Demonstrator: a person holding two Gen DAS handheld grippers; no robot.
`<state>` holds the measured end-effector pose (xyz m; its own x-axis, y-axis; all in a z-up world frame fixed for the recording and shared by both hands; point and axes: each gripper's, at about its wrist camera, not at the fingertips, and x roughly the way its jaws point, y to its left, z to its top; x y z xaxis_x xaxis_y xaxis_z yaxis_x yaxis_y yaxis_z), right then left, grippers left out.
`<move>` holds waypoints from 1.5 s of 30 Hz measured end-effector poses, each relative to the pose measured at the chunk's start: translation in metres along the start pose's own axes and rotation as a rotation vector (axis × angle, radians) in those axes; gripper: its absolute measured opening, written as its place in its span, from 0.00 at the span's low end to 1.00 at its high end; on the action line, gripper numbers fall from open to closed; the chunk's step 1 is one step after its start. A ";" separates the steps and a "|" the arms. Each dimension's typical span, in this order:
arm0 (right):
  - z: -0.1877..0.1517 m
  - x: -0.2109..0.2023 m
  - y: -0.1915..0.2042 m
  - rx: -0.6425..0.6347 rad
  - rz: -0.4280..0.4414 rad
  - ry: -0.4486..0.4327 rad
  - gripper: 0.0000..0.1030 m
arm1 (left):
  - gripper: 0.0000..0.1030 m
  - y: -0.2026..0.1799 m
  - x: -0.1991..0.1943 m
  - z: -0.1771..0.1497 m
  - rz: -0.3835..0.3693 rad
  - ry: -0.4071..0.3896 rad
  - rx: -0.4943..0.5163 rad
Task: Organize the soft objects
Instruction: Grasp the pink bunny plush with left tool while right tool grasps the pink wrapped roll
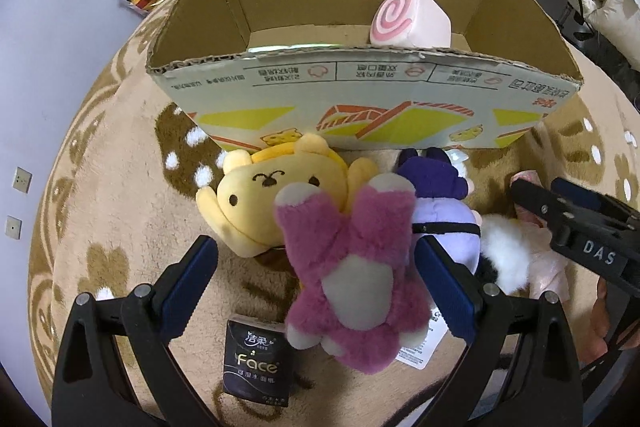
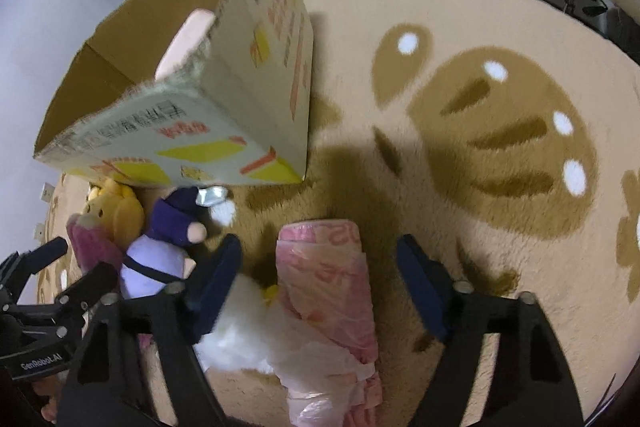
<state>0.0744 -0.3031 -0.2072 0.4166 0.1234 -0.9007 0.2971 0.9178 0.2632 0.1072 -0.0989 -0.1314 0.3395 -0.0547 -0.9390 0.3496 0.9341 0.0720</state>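
Note:
A pink and grey plush bear (image 1: 352,279) lies on the rug between the fingers of my open left gripper (image 1: 316,267), apart from both pads. A yellow bear plush (image 1: 264,199) and a purple plush (image 1: 444,211) lie beside it, in front of an open cardboard box (image 1: 360,95). A pink swirl cushion (image 1: 408,17) sits inside the box. My right gripper (image 2: 320,275) is open around a pink plastic-wrapped roll (image 2: 332,291), not touching it. A white fluffy plush (image 2: 240,331) lies by its left finger (image 2: 218,283). The right gripper also shows in the left wrist view (image 1: 576,227).
A black tissue pack (image 1: 258,363) and a white paper tag (image 1: 424,343) lie on the beige patterned rug (image 2: 500,131). The box corner (image 2: 240,107) stands just beyond the right gripper. Shelves and clothes stand behind the box.

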 end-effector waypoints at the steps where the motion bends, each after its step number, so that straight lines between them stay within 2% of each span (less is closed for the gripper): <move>1: 0.000 0.003 0.002 -0.002 0.005 0.017 0.63 | 0.95 0.000 0.000 0.000 0.005 -0.003 0.003; 2: -0.001 0.007 0.003 -0.012 0.003 0.038 0.54 | 0.95 0.000 0.002 0.000 0.011 -0.004 0.007; 5: -0.004 0.010 0.008 -0.041 -0.018 0.042 0.51 | 0.87 -0.001 0.006 0.000 0.006 0.010 0.011; 6: -0.004 0.011 0.008 -0.044 -0.022 0.043 0.47 | 0.85 -0.002 0.006 -0.001 0.002 0.016 0.009; 12: -0.005 0.012 0.006 -0.038 -0.011 0.034 0.47 | 0.84 0.002 0.009 -0.002 -0.013 0.023 -0.014; 15: -0.002 0.010 0.006 -0.045 -0.012 0.031 0.47 | 0.73 0.006 0.011 -0.003 -0.043 0.035 -0.024; 17: -0.002 0.010 0.007 -0.050 -0.014 0.028 0.47 | 0.70 0.007 0.011 -0.004 -0.054 0.035 -0.028; 19: -0.002 0.008 0.008 -0.053 -0.013 0.023 0.46 | 0.56 0.006 0.010 -0.004 -0.074 0.036 -0.020; 21: -0.003 0.005 0.010 -0.059 -0.005 0.013 0.46 | 0.49 0.005 0.008 -0.005 -0.094 0.037 -0.021; 30: -0.008 -0.027 0.022 -0.092 0.051 -0.110 0.46 | 0.47 0.009 -0.006 -0.014 -0.091 0.007 -0.030; 45: -0.022 -0.100 0.041 -0.152 0.101 -0.389 0.45 | 0.46 0.024 -0.071 -0.028 -0.001 -0.204 -0.077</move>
<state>0.0257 -0.2695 -0.1143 0.7389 0.0906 -0.6677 0.1207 0.9571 0.2634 0.0673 -0.0630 -0.0726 0.5113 -0.1187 -0.8511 0.2846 0.9579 0.0374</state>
